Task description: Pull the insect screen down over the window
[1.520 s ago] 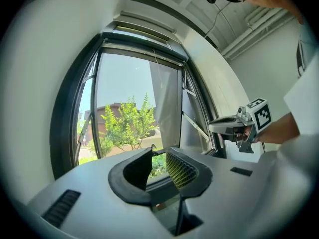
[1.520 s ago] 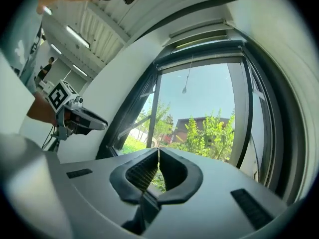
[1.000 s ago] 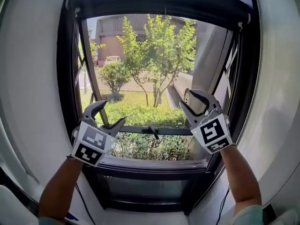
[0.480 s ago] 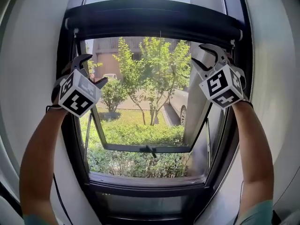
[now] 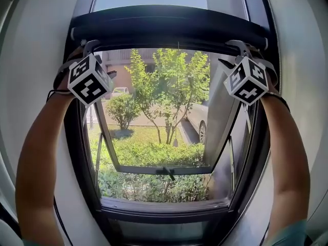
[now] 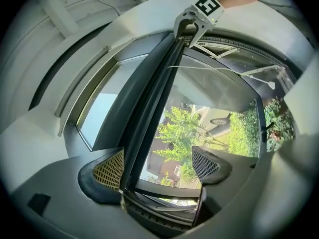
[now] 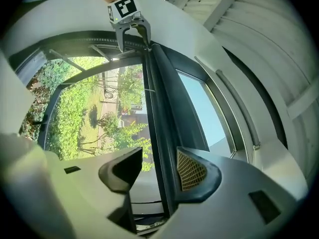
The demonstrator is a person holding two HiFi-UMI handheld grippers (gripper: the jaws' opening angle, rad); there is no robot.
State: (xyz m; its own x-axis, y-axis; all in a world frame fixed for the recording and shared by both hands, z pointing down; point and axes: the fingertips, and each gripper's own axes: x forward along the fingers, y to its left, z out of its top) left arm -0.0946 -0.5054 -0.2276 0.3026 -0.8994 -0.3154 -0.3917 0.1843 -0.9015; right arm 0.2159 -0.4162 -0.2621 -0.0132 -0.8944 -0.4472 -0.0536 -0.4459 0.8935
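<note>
Our left gripper [image 6: 157, 166] stands wide, its jaws having just been opening. The dark bottom bar [image 6: 154, 98] of the insect screen runs between them, close against the pad at the left of the frame and well apart from the other, so nothing is clamped. We see the same at the right gripper [image 7: 159, 169]: its jaws have just been opening too, and the bar passes between them beside the right-hand pad, unpressed.

In the head view the insect screen [image 5: 169, 24] sits rolled up as a dark cylinder across the top of the window [image 5: 77, 152], with one gripper at each end.

We judge the bar stiff, light and smooth, so perhaps slippery. The mesh is likely thin and easily torn, and a spring roller probably pulls back. We would close on the bar itself near both ends and draw evenly, so it does not skew.
</note>
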